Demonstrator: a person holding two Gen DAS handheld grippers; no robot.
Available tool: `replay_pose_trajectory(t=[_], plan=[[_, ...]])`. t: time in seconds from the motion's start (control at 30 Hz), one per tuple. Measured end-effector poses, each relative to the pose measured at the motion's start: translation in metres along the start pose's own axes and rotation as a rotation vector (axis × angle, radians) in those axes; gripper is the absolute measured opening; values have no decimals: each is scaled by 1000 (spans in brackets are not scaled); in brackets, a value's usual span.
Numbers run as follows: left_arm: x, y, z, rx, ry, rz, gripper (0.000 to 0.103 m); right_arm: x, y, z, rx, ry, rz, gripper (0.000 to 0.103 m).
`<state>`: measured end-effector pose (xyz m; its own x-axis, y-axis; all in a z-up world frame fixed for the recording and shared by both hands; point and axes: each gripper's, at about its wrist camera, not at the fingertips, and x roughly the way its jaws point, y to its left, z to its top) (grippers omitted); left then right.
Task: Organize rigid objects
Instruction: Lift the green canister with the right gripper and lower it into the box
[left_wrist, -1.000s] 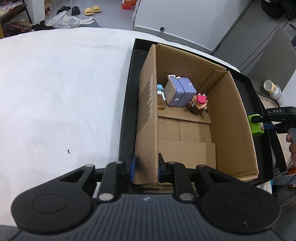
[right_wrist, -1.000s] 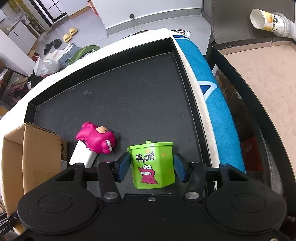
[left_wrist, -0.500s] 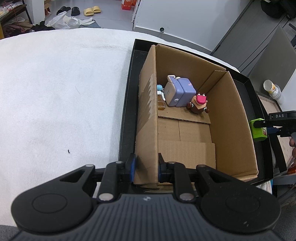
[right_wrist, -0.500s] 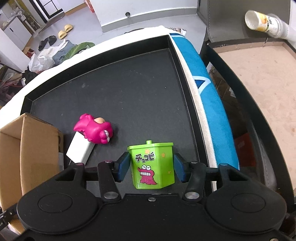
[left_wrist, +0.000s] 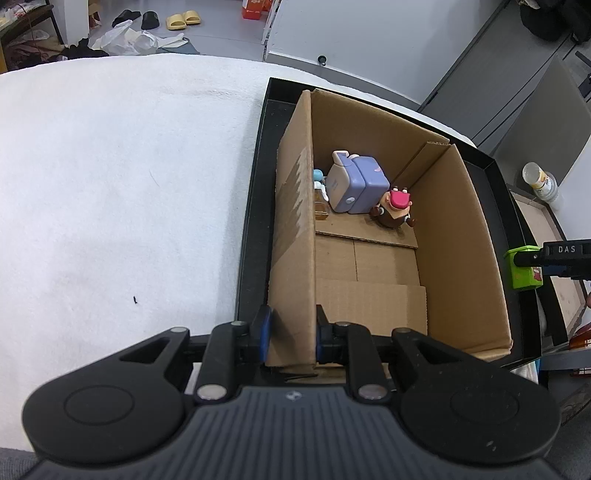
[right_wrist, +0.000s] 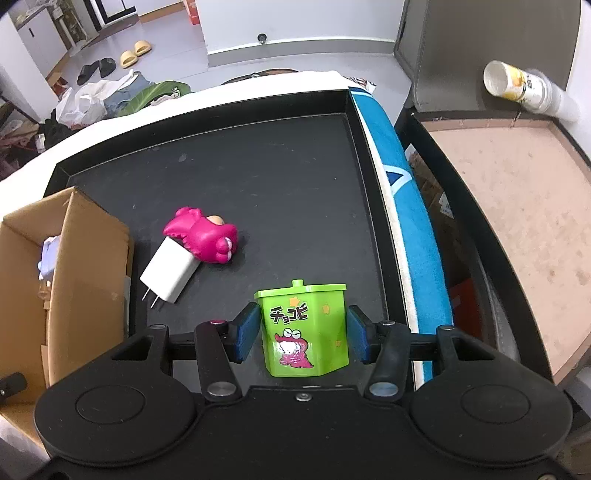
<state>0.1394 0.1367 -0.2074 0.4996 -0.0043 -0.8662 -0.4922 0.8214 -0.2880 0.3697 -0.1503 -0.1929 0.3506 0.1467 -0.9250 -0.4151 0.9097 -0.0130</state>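
Tongs in my left hand (left_wrist: 290, 334) are pinched on the near end of the cardboard box's (left_wrist: 461, 236) left wall, steadying it inside the black tray (left_wrist: 255, 206), and that view shows a purple toy (left_wrist: 356, 186) and a small figure (left_wrist: 394, 209) already at the far end. From the right view, my right tongs (right_wrist: 303, 334) sit around the green tub (right_wrist: 304, 328), pads close on both sides though I can't quite tell if they're pressing it, with a pink toy (right_wrist: 207, 240) and white charger (right_wrist: 170, 275) lying on the tray. I judge I'm mid-pick, and next the tub needs lifting over the wall into the box.

"チョコビ" on green container (right_wrist: 306, 328), "DAS" on right tongs (left_wrist: 565, 258)
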Motion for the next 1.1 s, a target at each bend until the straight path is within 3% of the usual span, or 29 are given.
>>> replay_pose_trajectory(t=[0.43, 1.1], plan=[[0, -1, 1, -11, -6, 2, 20, -32, 34, -1, -88, -67, -43, 50], [-10, 3, 0, -8, -47, -60, 22, -77, 110, 12, -231, -164, 11, 50]])
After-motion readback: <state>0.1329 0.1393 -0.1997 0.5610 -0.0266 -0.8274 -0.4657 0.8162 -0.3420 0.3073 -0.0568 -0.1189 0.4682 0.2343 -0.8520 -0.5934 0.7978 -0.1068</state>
